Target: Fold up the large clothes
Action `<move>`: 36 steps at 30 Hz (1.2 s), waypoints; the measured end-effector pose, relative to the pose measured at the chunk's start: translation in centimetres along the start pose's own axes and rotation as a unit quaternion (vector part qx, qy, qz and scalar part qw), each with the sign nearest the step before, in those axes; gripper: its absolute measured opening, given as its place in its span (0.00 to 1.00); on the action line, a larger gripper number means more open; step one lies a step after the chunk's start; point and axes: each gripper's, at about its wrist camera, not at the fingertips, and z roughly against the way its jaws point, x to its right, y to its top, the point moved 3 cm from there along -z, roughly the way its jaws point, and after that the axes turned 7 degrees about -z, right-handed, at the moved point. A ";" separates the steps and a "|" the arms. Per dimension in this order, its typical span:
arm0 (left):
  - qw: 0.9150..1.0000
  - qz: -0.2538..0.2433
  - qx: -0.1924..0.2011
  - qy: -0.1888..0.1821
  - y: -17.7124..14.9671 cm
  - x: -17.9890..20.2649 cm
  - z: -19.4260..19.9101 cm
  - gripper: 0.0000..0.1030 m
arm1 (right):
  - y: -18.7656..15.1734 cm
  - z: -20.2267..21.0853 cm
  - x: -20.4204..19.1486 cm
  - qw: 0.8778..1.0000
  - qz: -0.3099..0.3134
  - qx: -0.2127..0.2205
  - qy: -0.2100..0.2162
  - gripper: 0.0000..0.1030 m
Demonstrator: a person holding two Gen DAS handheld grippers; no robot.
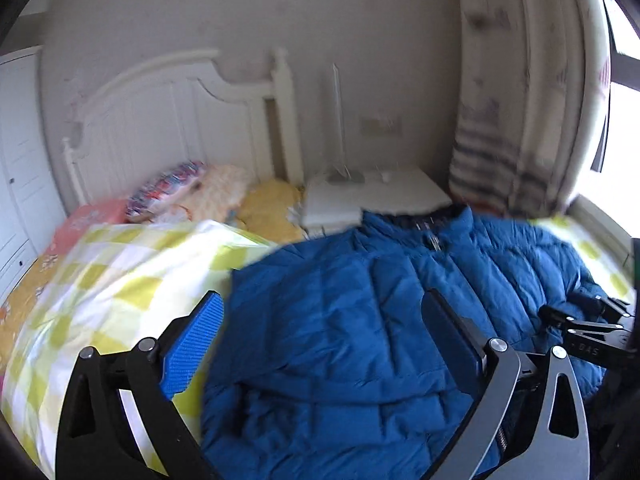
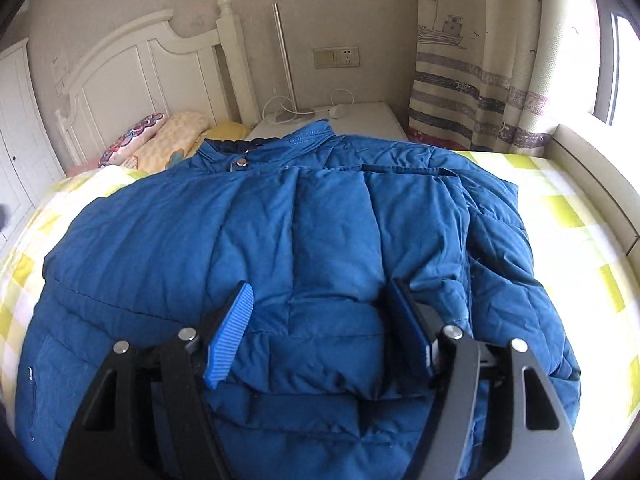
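Note:
A large blue puffer jacket (image 2: 280,220) lies spread on the bed, collar toward the headboard; it also shows in the left wrist view (image 1: 360,320). My right gripper (image 2: 320,332) is open, its blue pads on either side of a folded sleeve that lies across the jacket's front. My left gripper (image 1: 324,344) is open wide above the jacket's left part, holding nothing. The right gripper shows in the left wrist view (image 1: 580,320) at the far right, over the jacket's edge.
The bed has a yellow-green checked cover (image 1: 100,280) (image 2: 568,208). Pillows (image 2: 160,140) lie by the white headboard (image 2: 132,68). A white nightstand (image 2: 360,116) with a lamp stands behind. A striped curtain (image 2: 480,80) and window ledge (image 2: 592,160) are right.

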 end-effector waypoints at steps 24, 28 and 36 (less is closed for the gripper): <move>0.981 -0.075 -0.131 -0.126 3.8 15.1 -15.8 0.96 | -0.3 0.4 0.7 0.999 -0.022 0.005 0.029 0.65; 0.976 -0.059 -0.143 -0.151 3.9 13.6 -15.2 0.96 | -0.2 0.4 0.9 0.999 -0.030 0.003 0.038 0.65; 0.988 0.026 -0.149 -0.036 2.0 0.3 -14.2 0.96 | -0.3 0.4 0.8 0.999 -0.032 0.003 0.042 0.66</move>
